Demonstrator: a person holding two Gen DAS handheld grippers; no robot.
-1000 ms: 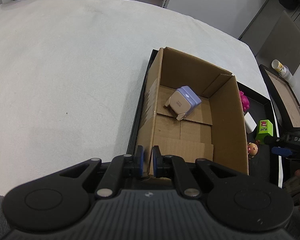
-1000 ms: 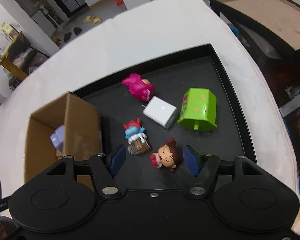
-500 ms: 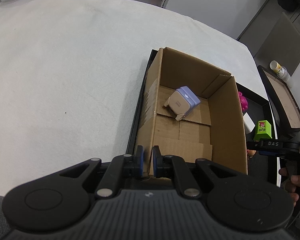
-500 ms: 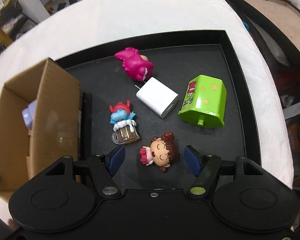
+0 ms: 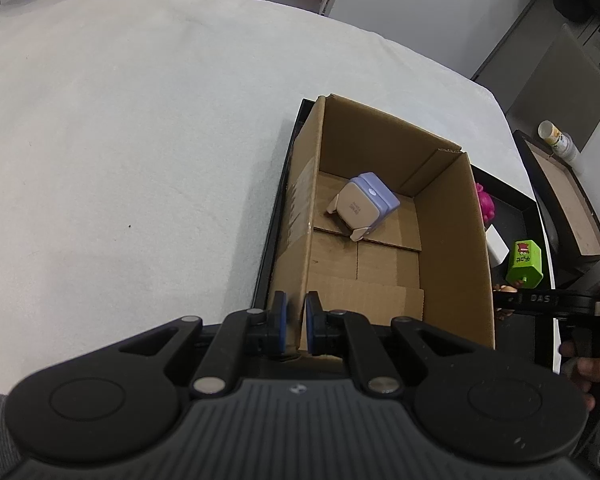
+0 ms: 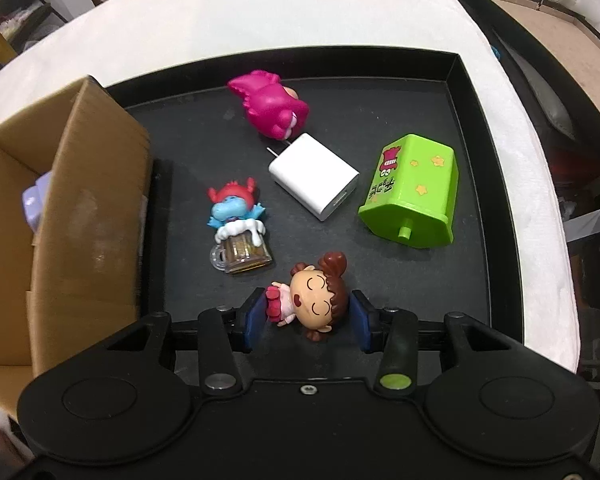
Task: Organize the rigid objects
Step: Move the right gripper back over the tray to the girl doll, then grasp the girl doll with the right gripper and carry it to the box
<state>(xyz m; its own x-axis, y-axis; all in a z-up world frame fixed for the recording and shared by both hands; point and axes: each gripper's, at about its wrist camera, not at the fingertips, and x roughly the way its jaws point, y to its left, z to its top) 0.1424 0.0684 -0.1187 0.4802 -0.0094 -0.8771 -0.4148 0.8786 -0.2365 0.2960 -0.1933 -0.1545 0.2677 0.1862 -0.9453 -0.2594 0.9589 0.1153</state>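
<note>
Between the right gripper's open jaws, doll lying crosswise, head rightward.

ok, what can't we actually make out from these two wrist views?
- Lilac charger, right wrist: mostly behind the brown cardboard box wall.
- Pink dinosaur toy, left wrist: half hidden by the box.
- Brown-haired girl figurine: whether the right gripper pads touch it.

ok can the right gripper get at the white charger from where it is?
Probably not directly. The right gripper is open around the girl figurine, which lies between it and the white charger. It would need to lift over the figurine first.
</note>
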